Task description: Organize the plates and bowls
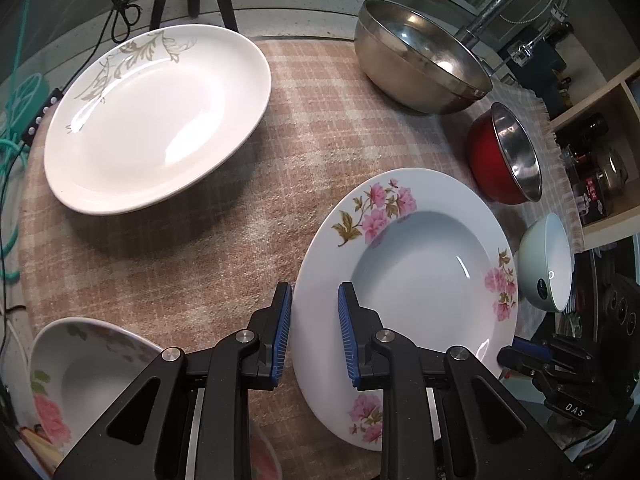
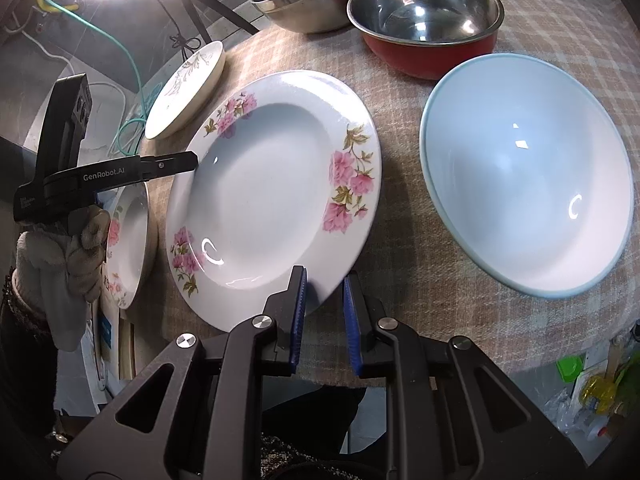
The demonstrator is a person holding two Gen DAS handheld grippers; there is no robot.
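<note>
While both grippers grip the pink-flowered plate (image 1: 404, 300), left gripper (image 1: 314, 334) and right gripper (image 2: 325, 316) jaws sit nearly closed on opposite rims.

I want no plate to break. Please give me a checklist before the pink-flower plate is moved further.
1. Left gripper on the rim of the pink-flower plate: ok.
2. Right gripper on the opposite rim: ok.
3. Plate level: not ok, tilted.
4. Clear of the light blue bowl: ok.
5. Clear of the red bowl: ok.
6. Grip firmness: cannot tell.
</note>
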